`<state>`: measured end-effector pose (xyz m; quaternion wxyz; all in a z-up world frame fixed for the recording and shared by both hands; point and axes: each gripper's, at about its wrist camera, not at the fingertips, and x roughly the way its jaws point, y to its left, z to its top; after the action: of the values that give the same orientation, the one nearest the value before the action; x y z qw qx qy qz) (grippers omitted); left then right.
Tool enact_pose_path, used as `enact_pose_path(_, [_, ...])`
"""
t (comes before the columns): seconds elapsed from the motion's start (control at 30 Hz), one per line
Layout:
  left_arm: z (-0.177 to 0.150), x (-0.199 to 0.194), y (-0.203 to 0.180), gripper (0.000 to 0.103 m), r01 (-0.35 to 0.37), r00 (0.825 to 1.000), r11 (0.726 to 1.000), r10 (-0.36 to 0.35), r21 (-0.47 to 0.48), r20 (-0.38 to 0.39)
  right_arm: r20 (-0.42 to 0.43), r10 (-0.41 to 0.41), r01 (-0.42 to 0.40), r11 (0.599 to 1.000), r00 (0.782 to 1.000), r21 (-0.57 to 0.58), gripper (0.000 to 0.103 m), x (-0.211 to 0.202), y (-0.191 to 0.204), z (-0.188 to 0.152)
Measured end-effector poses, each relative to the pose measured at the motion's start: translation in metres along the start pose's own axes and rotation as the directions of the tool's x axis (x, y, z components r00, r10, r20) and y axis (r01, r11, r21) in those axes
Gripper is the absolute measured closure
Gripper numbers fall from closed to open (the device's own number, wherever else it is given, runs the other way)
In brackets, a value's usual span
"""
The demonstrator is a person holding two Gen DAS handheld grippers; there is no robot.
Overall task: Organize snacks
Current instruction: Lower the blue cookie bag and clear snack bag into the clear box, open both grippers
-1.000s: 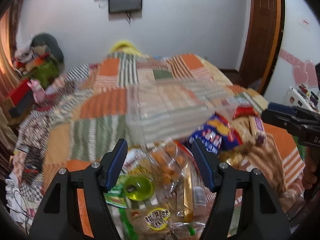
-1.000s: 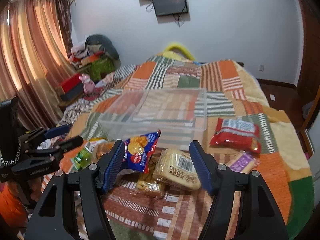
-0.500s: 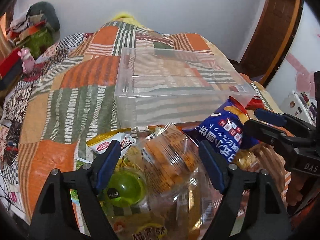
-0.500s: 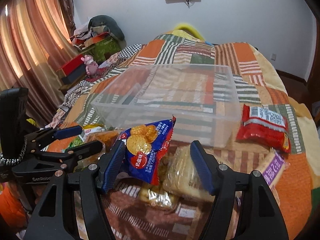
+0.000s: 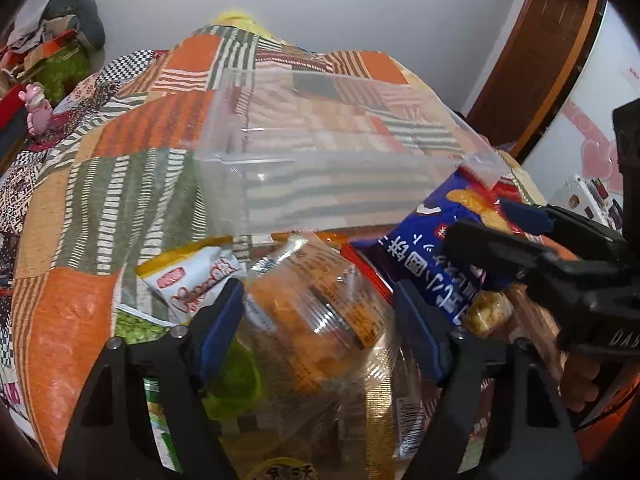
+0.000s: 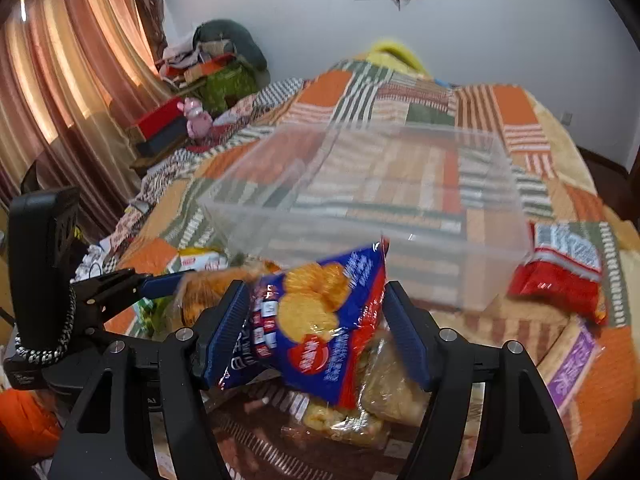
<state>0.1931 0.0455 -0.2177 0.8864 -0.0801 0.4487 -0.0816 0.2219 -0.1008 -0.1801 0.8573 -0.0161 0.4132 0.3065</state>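
Cracker bag (image 6: 316, 328) apparently upright between right hand-held gripper (image 6: 320, 336).

Left wrist view: low over snack pile, close, looks forward across patchwork bed (image 5: 100, 184) toward far wall, door at right. Right wrist view: low, close, from right of pile, same heading, curtains at left. Both share clear plastic bin (image 5: 332, 168) (image 6: 384, 216), blue cracker bag (image 5: 436, 256) (image 6: 316, 320). Each view catches other gripper at frame edge.
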Motion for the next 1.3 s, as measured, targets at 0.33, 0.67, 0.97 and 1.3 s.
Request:
enact_pose_path(0.33, [-0.004, -0.006, -0.004, 0.045, -0.032, 0.999, 0.999, 0.032, 0.023, 0.008, -0.015, -0.007, 0.007, 1.0, 1.0, -0.014, 0.046, 0.005, 0.004, -0.003])
enact_pose_path(0.67, [-0.001, -0.032, -0.013, 0.051, -0.061, 0.996, 0.997, 0.057, 0.058, 0.063, 0.059, 0.001, -0.002, 1.0, 0.998, 0.015, 0.06, -0.019, 0.003, -0.001])
enact_pose_path(0.97, [0.022, -0.064, -0.02, 0.051, -0.072, 0.987, 0.996, 0.063, 0.054, 0.15, 0.177, -0.024, 0.02, 1.0, 0.984, 0.024, 0.06, -0.055, -0.004, 0.018])
enact_pose_path(1.3, [0.066, -0.074, -0.025, 0.051, -0.076, 0.971, 0.996, 0.063, 0.049, 0.23, 0.271, -0.102, 0.088, 0.994, 0.957, 0.064, 0.06, -0.072, -0.026, 0.042])
